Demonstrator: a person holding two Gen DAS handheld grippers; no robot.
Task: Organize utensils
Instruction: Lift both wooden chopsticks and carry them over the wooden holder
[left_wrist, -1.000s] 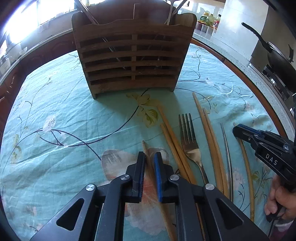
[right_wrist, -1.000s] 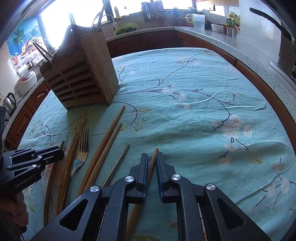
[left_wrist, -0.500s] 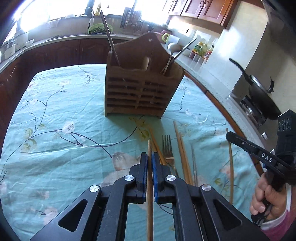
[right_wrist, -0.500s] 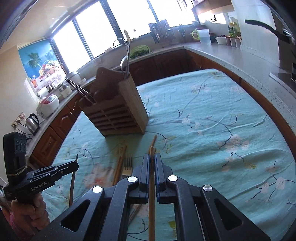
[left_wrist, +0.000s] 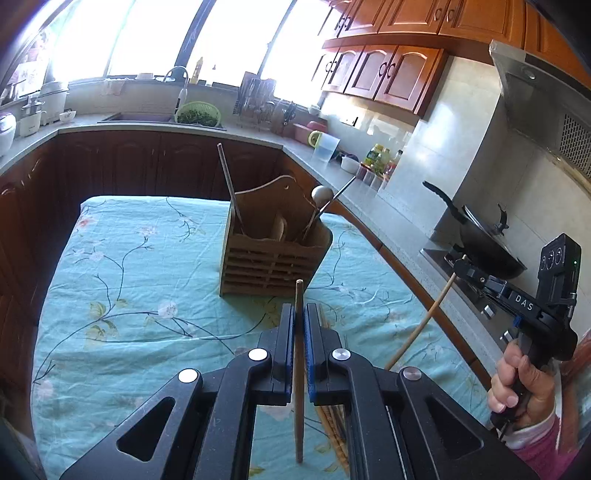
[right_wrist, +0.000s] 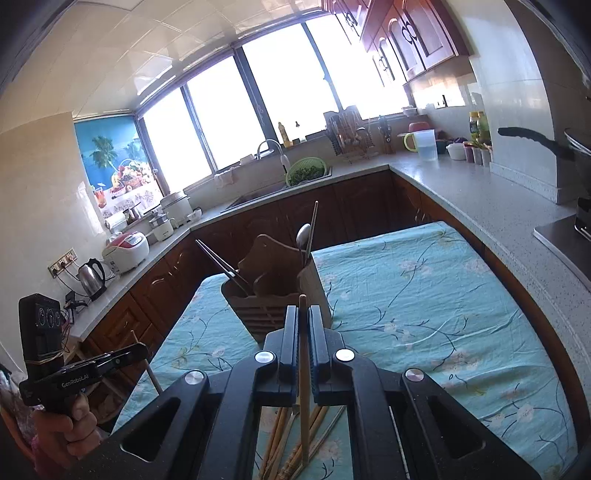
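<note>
Left wrist view: left tool (left_wrist: 299, 325) pinches a chopstick (left_wrist: 298, 369), right tool (right_wrist: 303, 328) pinches another chopstick (right_wrist: 303, 369). Both sticks point ahead at the holder (left_wrist: 275, 254) on the worktop (left_wrist: 129, 295).

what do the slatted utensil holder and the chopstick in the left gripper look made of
Slatted utensil holder: looks like unpainted wood or bamboo, matte brown with visible grain. Chopstick clamped in the left gripper: probably bamboo or light wood, tan, dull and uncoated.

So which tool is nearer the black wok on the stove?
Right. The right tool, shut on a chopstick, hangs by the stove-side edge of the tablecloth, close to the wok. The left tool, gripping another chopstick, is over its middle, farther away.
</note>
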